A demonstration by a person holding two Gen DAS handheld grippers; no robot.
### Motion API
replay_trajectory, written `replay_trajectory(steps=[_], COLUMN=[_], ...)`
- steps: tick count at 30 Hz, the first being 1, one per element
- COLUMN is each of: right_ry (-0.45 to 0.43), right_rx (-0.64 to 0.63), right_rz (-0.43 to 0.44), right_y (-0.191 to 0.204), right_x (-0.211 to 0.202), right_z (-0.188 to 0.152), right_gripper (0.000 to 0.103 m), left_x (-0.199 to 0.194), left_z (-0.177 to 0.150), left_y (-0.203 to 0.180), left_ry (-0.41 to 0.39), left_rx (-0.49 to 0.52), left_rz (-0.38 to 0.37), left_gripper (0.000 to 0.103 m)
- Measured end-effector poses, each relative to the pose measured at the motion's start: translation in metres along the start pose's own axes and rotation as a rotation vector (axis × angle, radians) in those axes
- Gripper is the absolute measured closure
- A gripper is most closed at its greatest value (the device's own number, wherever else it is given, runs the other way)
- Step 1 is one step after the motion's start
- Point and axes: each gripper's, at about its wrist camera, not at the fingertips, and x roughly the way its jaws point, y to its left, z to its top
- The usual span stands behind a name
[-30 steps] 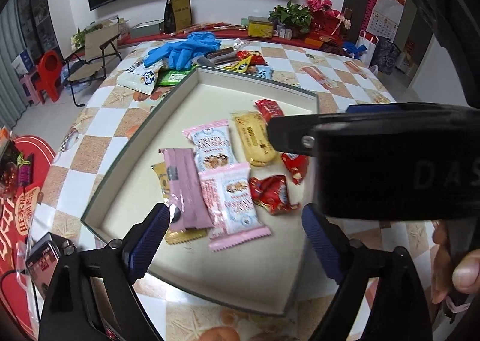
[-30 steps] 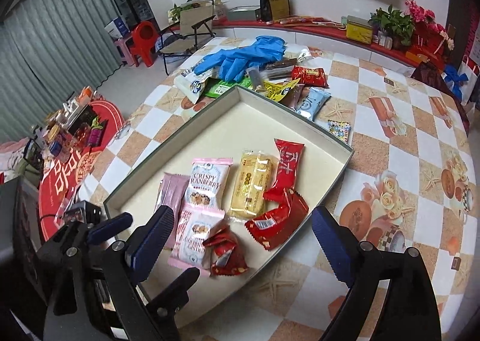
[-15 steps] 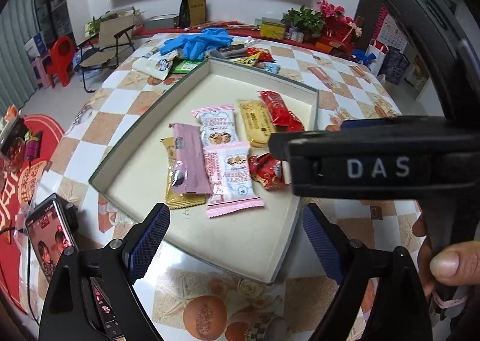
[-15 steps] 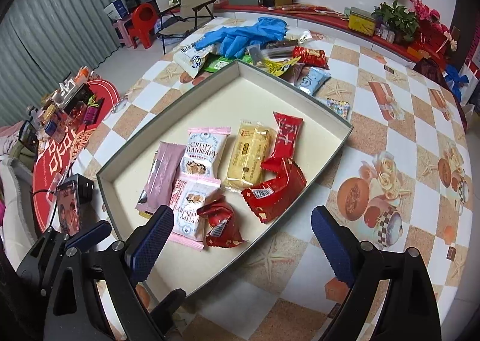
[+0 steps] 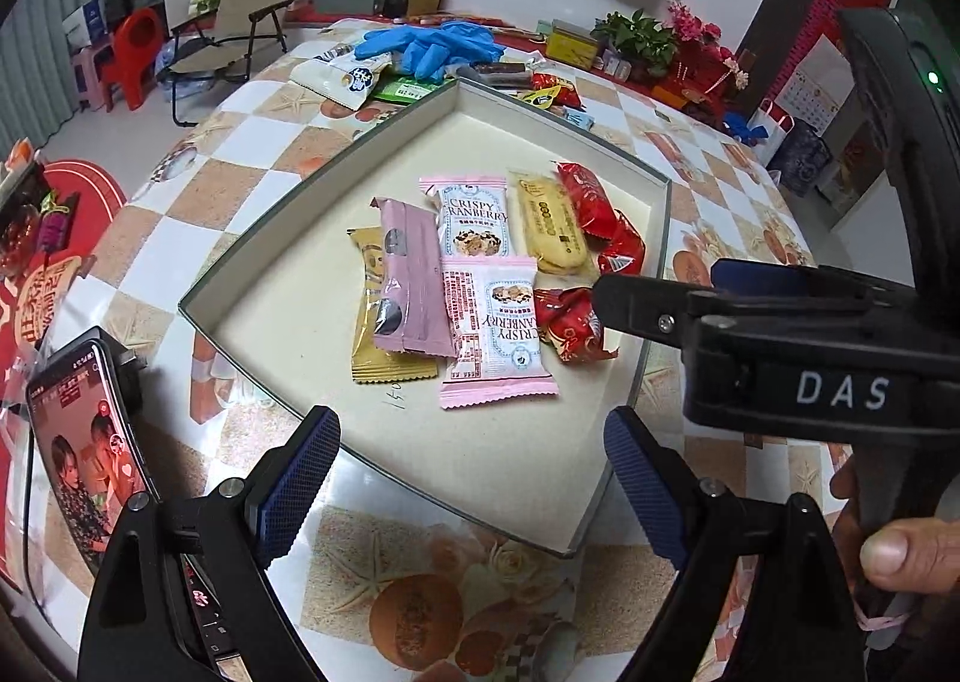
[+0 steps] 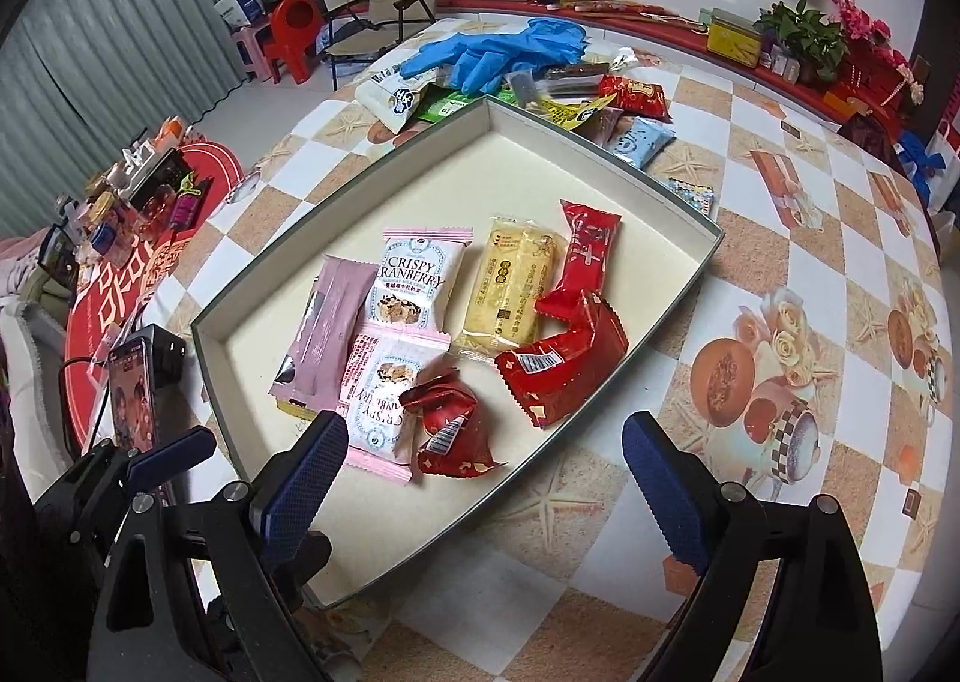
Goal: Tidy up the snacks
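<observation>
Snack packets (image 6: 420, 346) are found clustered inside the shallow tray (image 6: 606, 153) on the counter (image 6: 798, 274). Both claws, left (image 5: 468, 478) and right (image 6: 480, 478), are held wide and empty at the near rim. One packet should be pinched squarely. Compared with earlier, the left view has drawn back.

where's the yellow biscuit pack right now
In the right wrist view the yellow biscuit pack lies inside the tray, between the upper cranberry pack and the long red pack.
</observation>
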Motion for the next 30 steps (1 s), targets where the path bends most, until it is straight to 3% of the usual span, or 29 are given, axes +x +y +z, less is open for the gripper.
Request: replay_trajectory(steps=[30], right_ry=[0.015], right_rx=[-0.030], right_rz=[-0.005], right_y=[0.0079], right_x=[0.0059], right_z=[-0.0019], right_gripper=[0.009], left_x=[0.0040], left_z=[0.0013], left_y=[-0.0064], left_ry=[0.018], left_rx=[0.045], left_rz=[0.040], left_gripper=[0.011])
